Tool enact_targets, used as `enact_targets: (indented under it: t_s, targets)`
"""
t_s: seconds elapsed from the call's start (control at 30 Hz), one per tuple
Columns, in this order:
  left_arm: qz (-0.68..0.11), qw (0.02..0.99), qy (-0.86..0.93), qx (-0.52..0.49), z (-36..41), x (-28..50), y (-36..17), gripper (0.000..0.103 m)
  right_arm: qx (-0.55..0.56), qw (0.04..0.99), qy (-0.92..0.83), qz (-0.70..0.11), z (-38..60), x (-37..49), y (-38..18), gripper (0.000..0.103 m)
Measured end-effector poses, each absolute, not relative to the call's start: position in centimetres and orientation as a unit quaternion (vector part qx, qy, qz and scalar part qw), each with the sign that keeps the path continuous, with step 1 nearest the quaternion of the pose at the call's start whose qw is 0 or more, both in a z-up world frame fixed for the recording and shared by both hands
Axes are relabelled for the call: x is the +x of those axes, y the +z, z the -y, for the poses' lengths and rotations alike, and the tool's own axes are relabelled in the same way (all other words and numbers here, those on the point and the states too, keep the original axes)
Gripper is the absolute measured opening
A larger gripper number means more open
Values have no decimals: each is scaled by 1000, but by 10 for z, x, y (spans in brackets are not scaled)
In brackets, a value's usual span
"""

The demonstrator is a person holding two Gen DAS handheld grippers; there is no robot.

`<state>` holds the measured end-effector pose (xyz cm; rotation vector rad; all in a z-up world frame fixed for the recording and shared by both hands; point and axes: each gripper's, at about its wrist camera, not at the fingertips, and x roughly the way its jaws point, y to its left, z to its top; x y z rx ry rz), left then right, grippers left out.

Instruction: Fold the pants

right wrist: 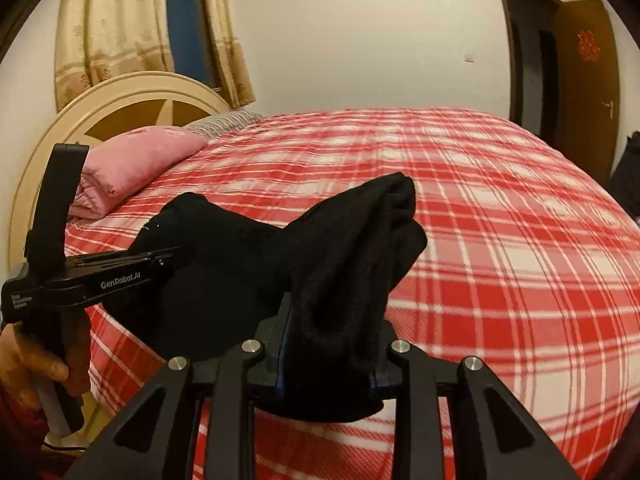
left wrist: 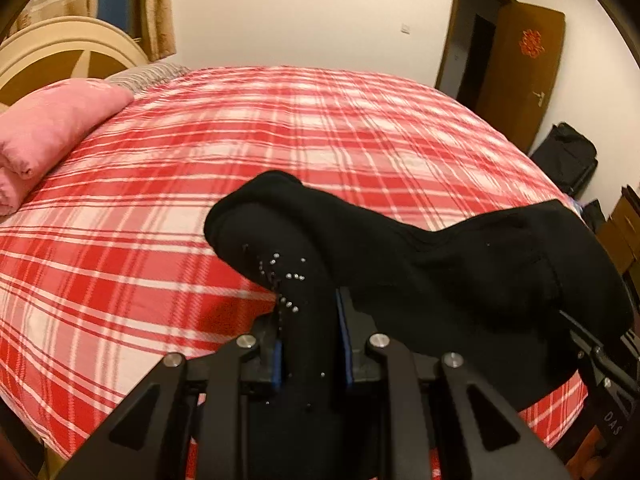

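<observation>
The black pants (left wrist: 460,264) hang bunched between my two grippers, lifted above the red plaid bed (left wrist: 280,140). My left gripper (left wrist: 310,320) is shut on one bunched end, which has small shiny studs. My right gripper (right wrist: 332,344) is shut on the other end of the pants (right wrist: 352,256), which folds over its fingers. The left gripper (right wrist: 160,260) shows from the side in the right wrist view, with the cloth sagging between the two. The right gripper (left wrist: 592,344) shows at the right edge of the left wrist view.
A folded pink blanket (left wrist: 44,136) lies at the head of the bed by the cream headboard (right wrist: 120,104). A brown door (left wrist: 520,76) stands open at the far right, with black bags (left wrist: 568,156) on the floor beside it.
</observation>
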<state>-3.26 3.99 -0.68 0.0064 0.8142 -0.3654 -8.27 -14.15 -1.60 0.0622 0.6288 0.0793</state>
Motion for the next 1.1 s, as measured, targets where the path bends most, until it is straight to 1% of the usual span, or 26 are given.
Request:
enact_targets:
  t_s: [0.27, 0.53, 0.77, 0.9, 1.1]
  targets:
    - [-383, 911, -149, -13, -63, -19, -2, 22, 14, 953, 64, -297, 124, -58, -3, 29]
    - [-375, 920, -108, -41, -103, 5, 4, 22, -2, 952, 104, -287, 103, -21, 6, 29]
    - [-357, 932, -46, -52, -144, 34, 10, 22, -11, 948, 148, -281, 84, 36, 10, 29]
    - [-347, 936, -10, -51, -165, 53, 12, 22, -35, 947, 167, -272, 60, 72, 9, 29]
    - [-340, 939, 33, -39, -189, 89, 1, 22, -75, 942, 175, -277, 32, 123, -10, 29]
